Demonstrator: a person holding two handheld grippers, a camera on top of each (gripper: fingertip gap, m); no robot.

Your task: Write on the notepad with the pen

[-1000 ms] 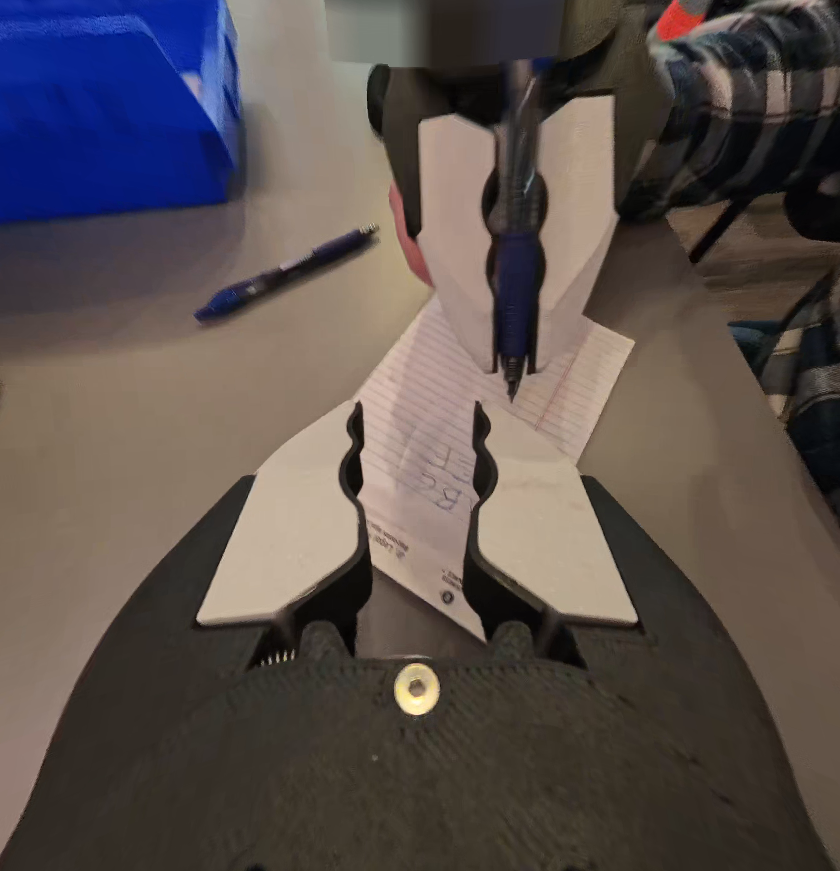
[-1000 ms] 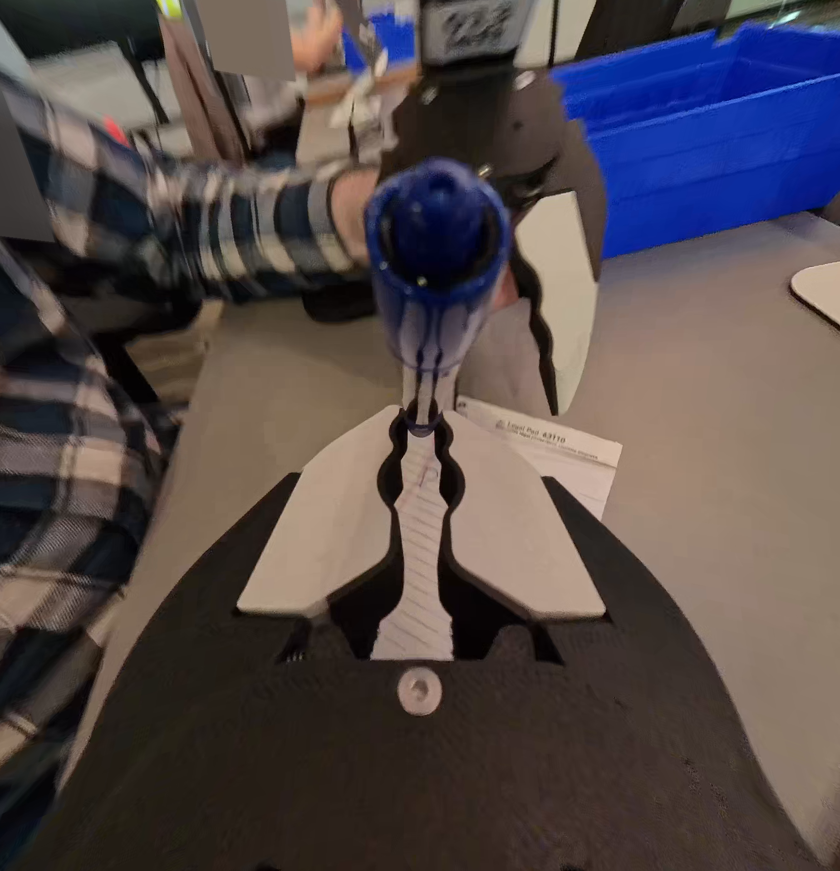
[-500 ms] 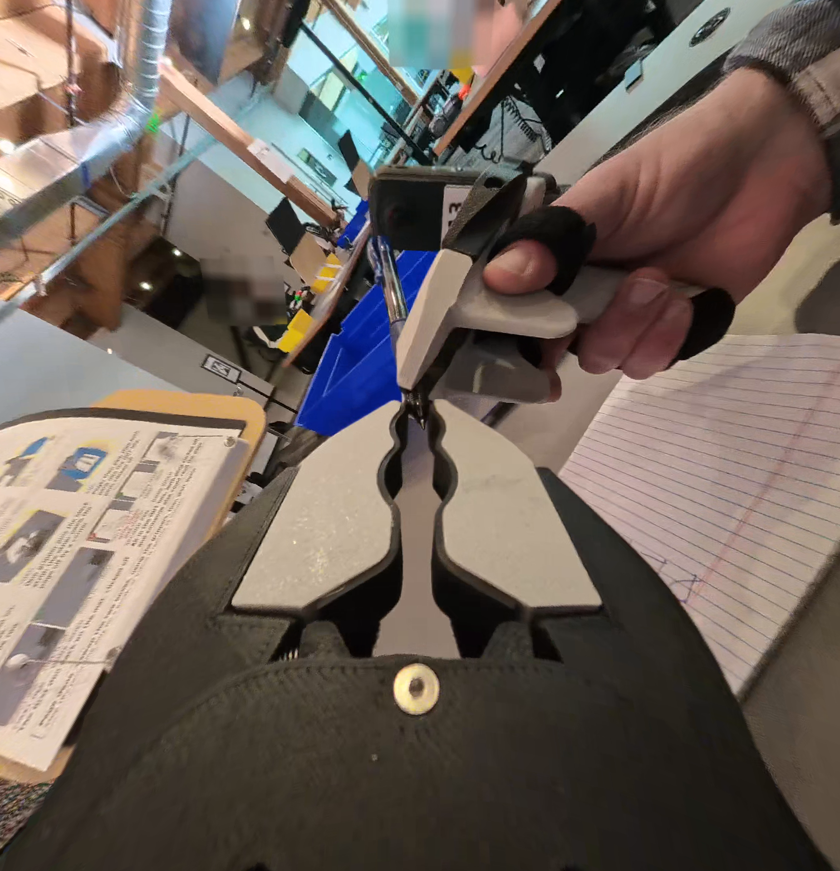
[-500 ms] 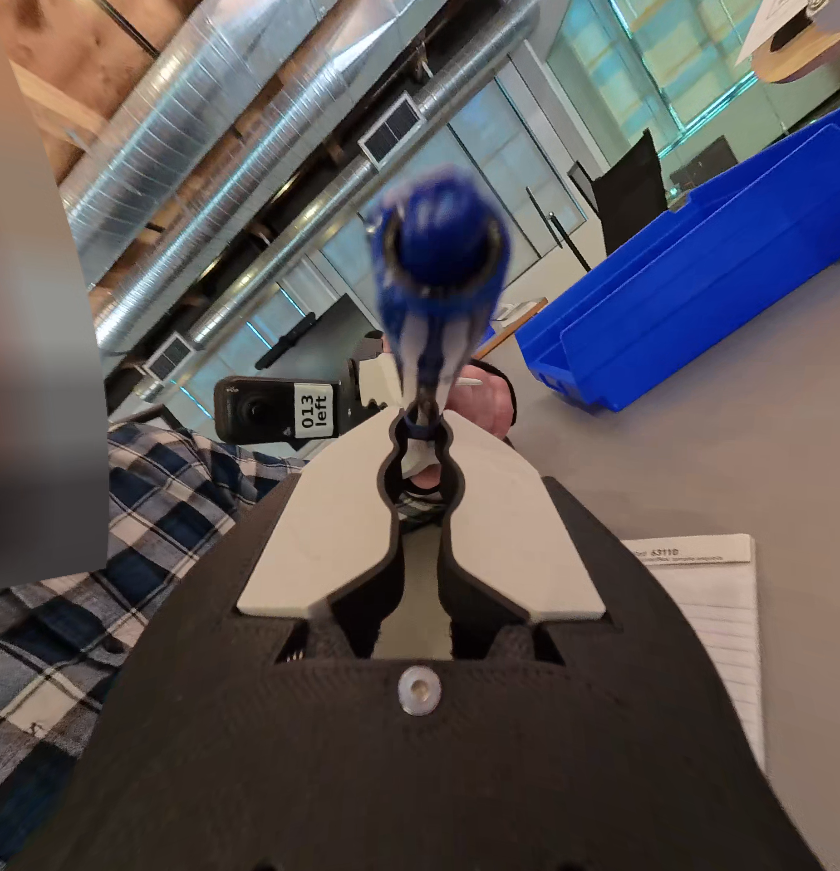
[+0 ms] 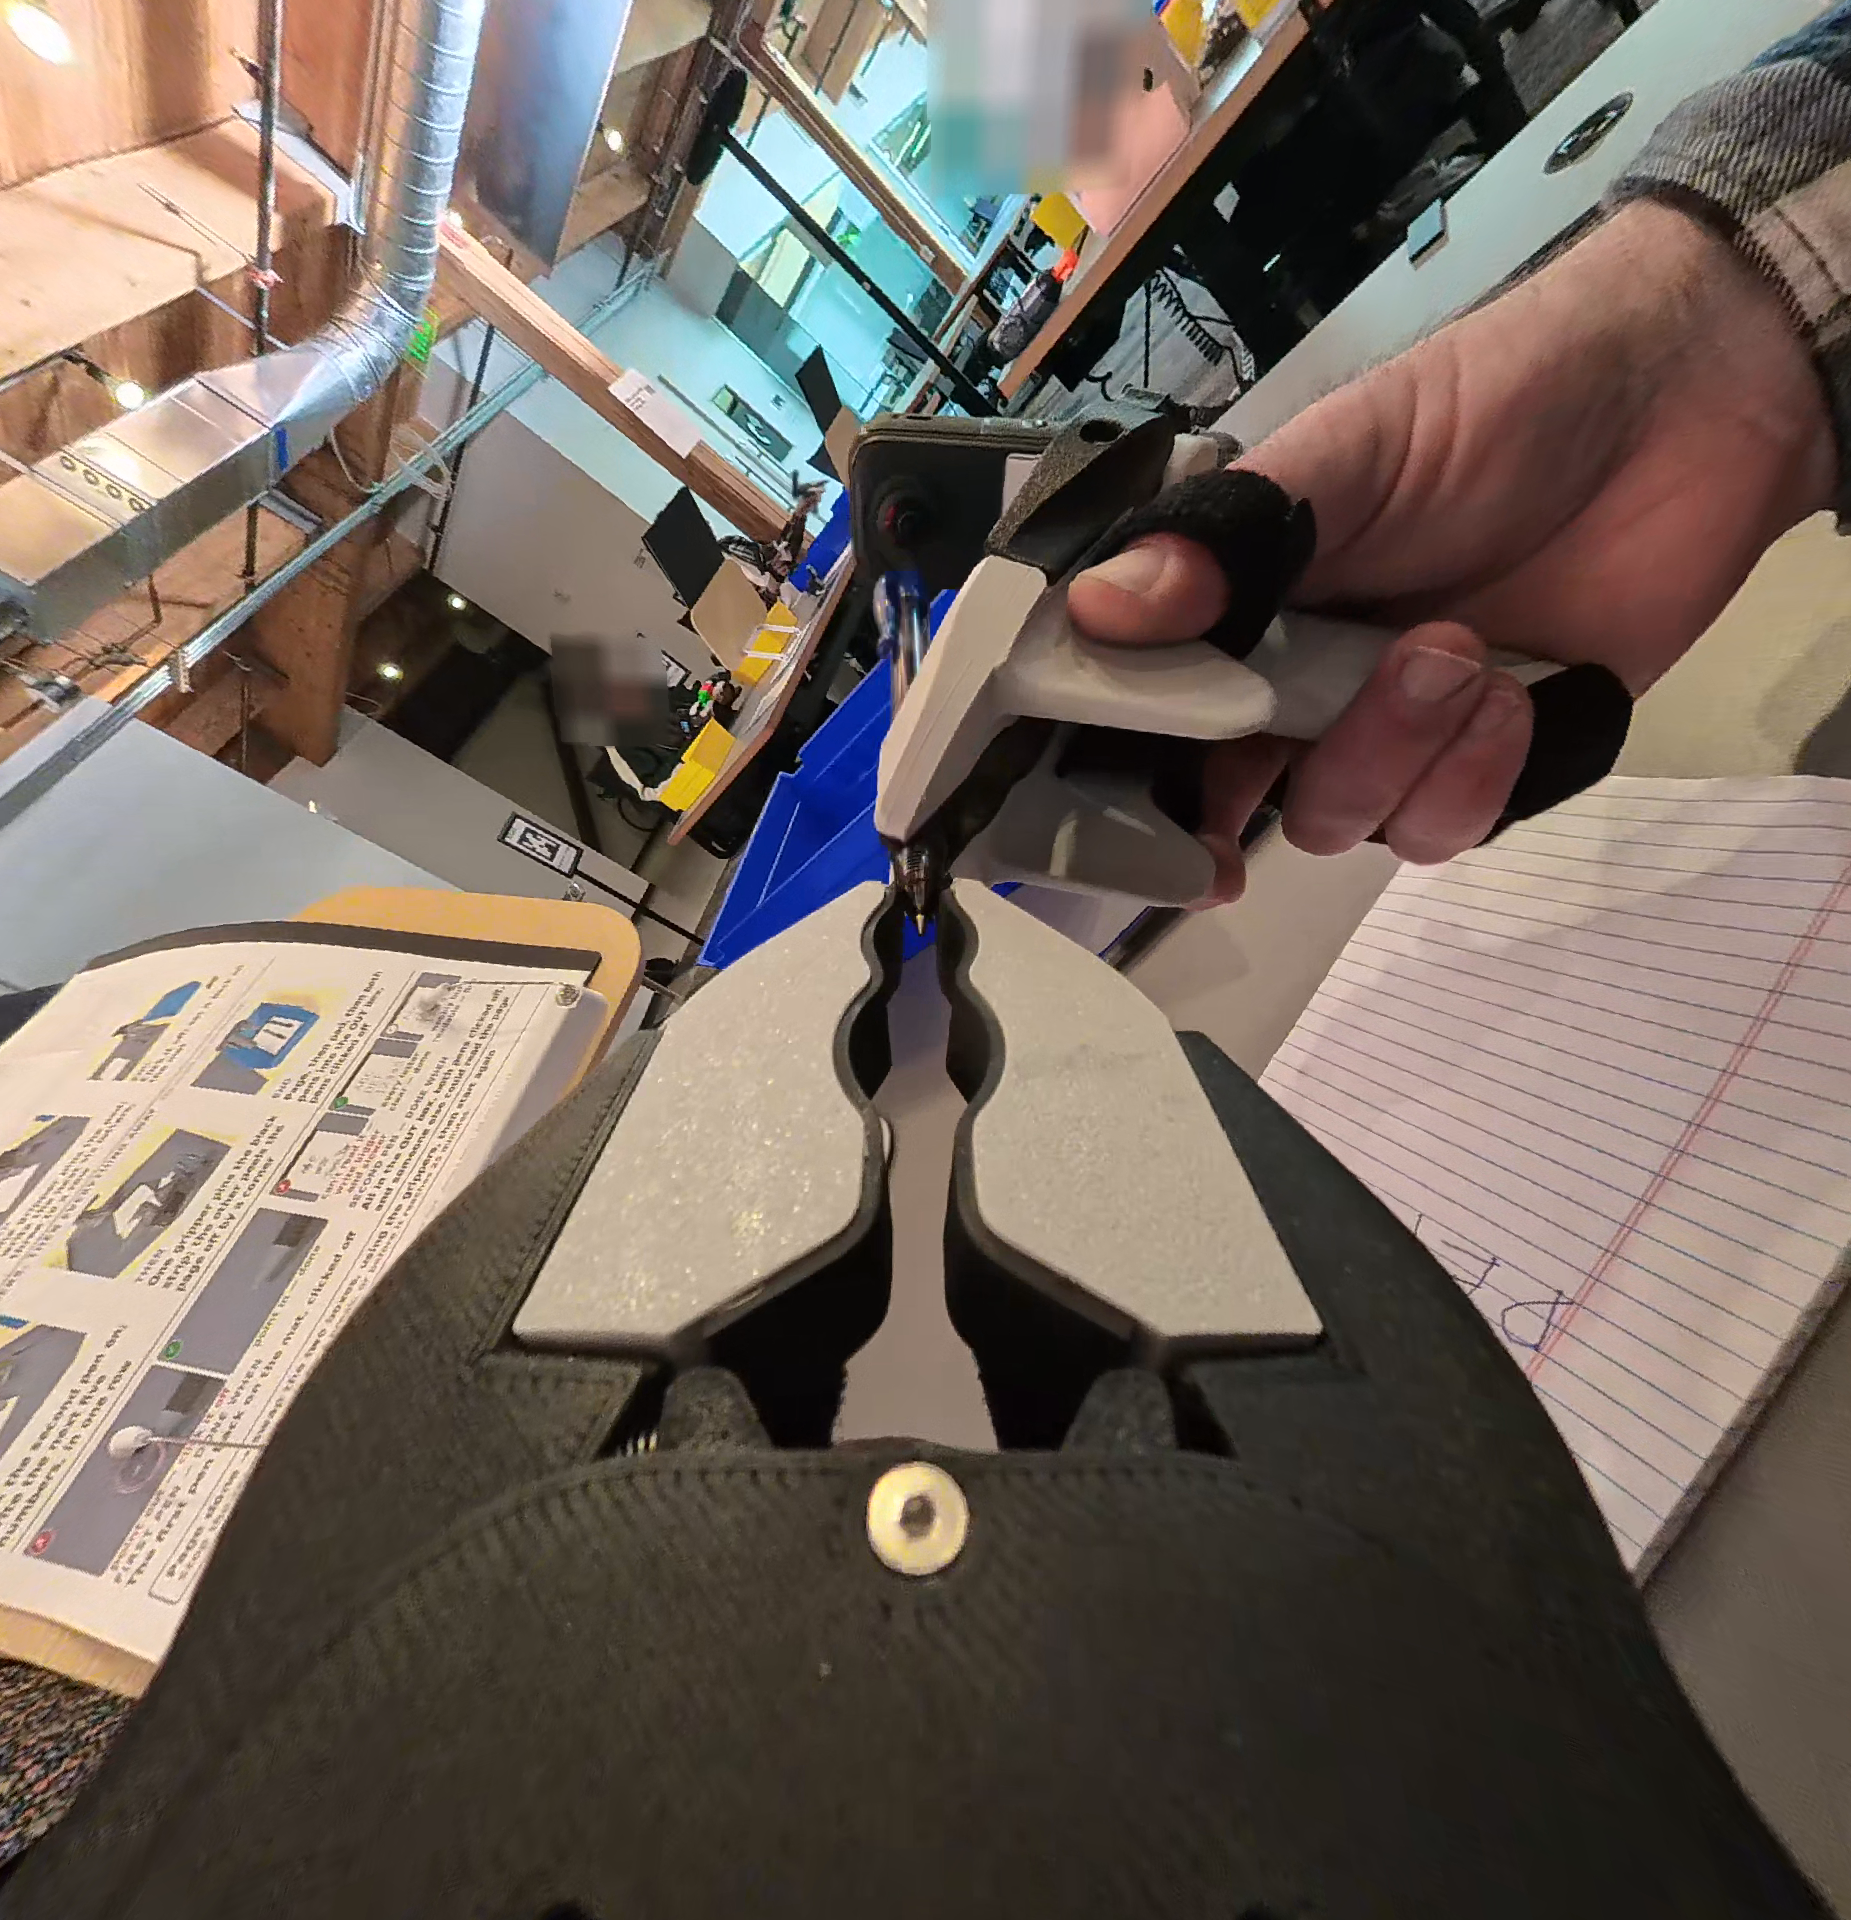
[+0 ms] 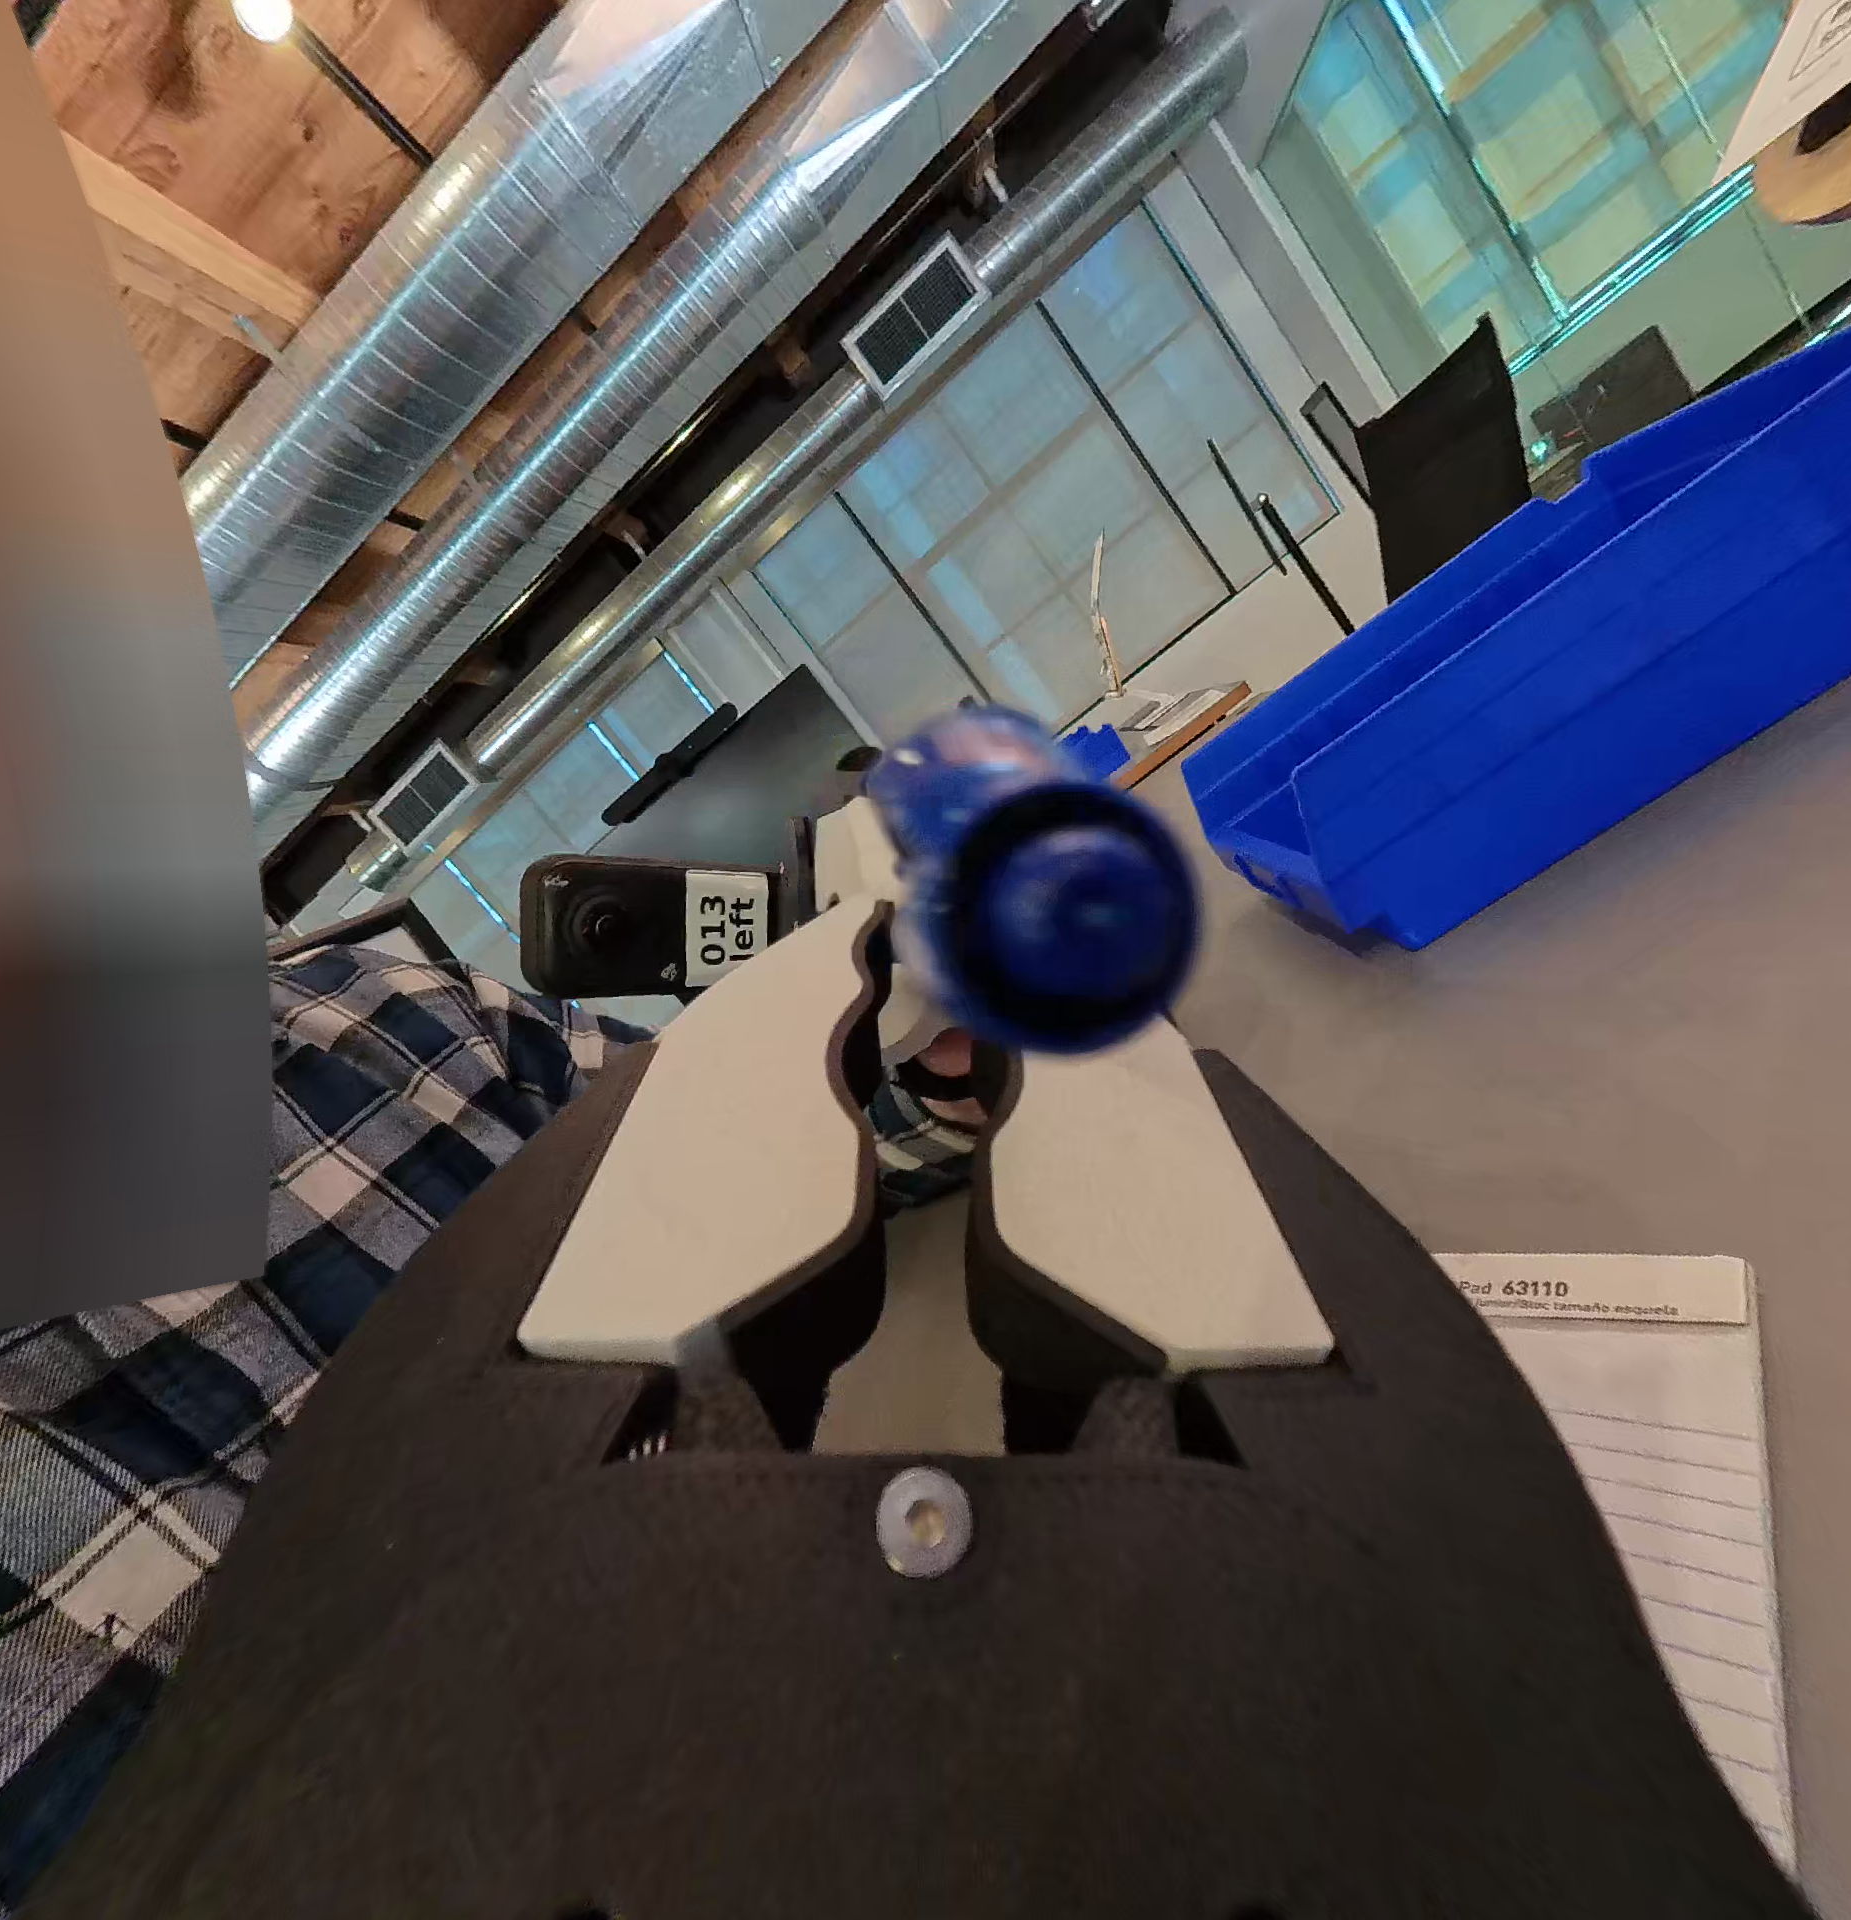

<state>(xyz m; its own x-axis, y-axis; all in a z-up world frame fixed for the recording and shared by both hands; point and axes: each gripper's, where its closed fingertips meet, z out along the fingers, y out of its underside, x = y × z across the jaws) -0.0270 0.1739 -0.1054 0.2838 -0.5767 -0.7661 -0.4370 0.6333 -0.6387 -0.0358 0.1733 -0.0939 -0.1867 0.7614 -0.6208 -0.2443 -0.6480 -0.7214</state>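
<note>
My right gripper (image 6: 931,935) is shut on a blue pen (image 6: 1066,914), whose blurred back end leans right toward the camera. In the left wrist view a hand (image 5: 1523,499) holds that gripper (image 5: 926,831) above the table, pen (image 5: 897,634) pointing down. My left gripper (image 5: 916,920) has its jaws drawn in to a narrow gap around the pen's metal tip. The lined notepad (image 5: 1627,1091) lies on the table to the right with a few blue marks near its margin. It also shows low right in the right wrist view (image 6: 1669,1558). Both grippers are off the page.
A printed instruction sheet (image 5: 225,1195) on a wooden board lies to the left. A blue bin (image 6: 1575,707) stands on the grey table (image 6: 1523,1039) at the back, also seen behind the pen (image 5: 807,831). A plaid sleeve (image 6: 381,1143) is at the left. Left and right tips are no more than a few centimetres apart.
A second ago the pen tip was on the notepad and my left gripper was open over the page. Both grippers have lifted and tilted up, the left jaws have closed around the pen tip, and the pen has leaned right.
</note>
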